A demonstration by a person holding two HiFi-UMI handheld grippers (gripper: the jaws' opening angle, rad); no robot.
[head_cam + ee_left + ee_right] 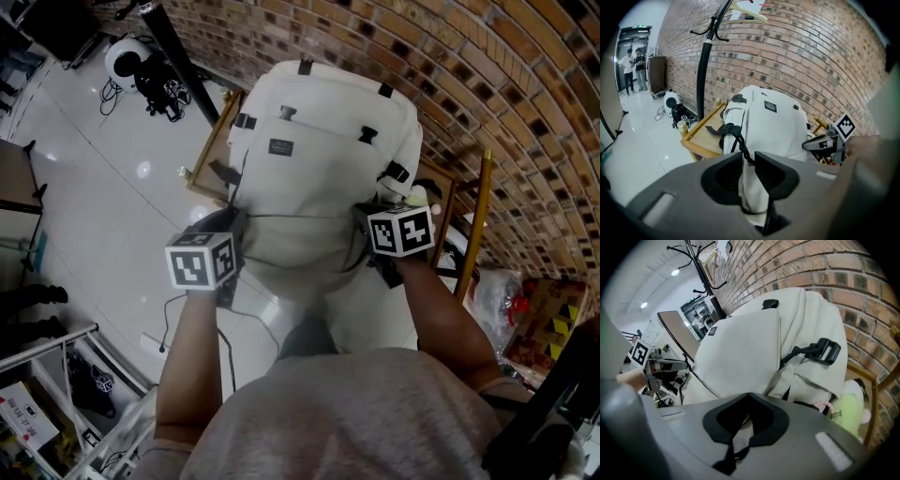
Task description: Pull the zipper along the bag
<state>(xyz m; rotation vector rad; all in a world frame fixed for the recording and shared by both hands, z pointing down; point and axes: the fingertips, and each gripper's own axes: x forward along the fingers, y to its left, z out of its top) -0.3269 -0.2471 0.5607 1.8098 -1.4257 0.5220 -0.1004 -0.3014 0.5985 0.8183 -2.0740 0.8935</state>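
1. Standing partly open, the jaws of the left gripper (747,158) had a black pull cord (737,140) and a fold of pale fabric from the bag (778,124) in the gap between them.
2. The right gripper (747,397) had its jaws closed tip to tip on a pinch of the same fabric.
3. In the head view, the left tool sat at the left side of the bag's near part and the right tool at its right side. The dark zipper line (300,217) ran between them.
4. The off-white bag stood upright on a wooden chair (208,155), close against a brick wall (497,75).
5. A black buckle (827,351) hung on the bag's right side, with a green soft thing (848,413) below it.
6. A black coat stand (704,61) rose beside the chair from a glossy white floor (84,159).
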